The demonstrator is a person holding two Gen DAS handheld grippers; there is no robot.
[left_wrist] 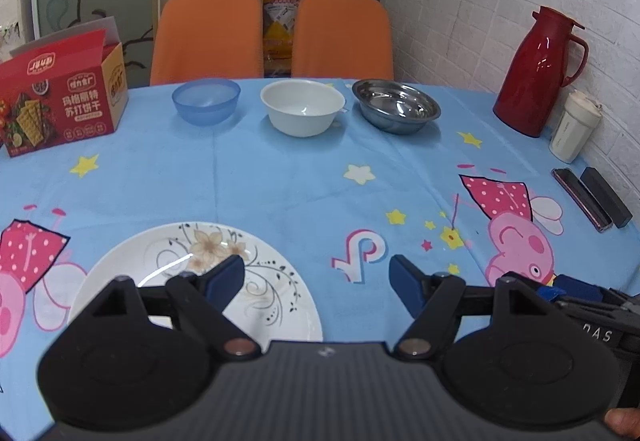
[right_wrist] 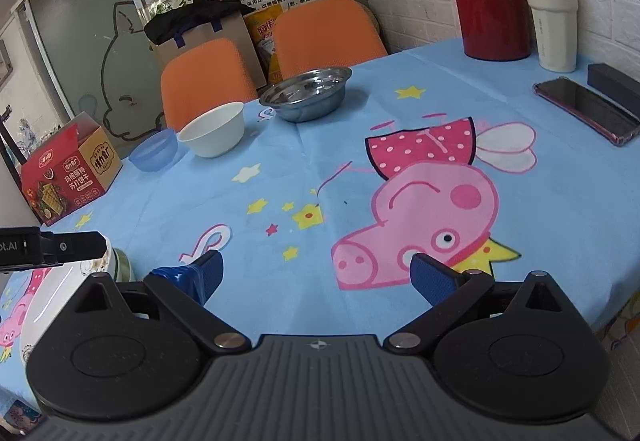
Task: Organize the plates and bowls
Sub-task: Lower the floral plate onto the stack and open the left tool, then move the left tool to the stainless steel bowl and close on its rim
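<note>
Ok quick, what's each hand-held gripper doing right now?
Left hand-held gripper: open, empty, over the floral plate.
Right hand-held gripper: open, empty.

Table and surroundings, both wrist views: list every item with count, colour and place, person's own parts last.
plate: 1, white with floral print, near edge, under left jaws
blue bowl: 1, translucent blue, far row, left
white bowl: 1, white, far row, middle
steel bowl: 1, metal, far row, right
cracker box: 1, red, far left
thermos jug: 1, red, by wall
tumbler: 1, cream, beside jug
phone: 1, dark, right edge
black case: 1, beside phone
chairs: 2, orange, behind table
tablecloth: 1, blue cartoon print
left gripper: jaws open
right gripper: jaws open, empty
</note>
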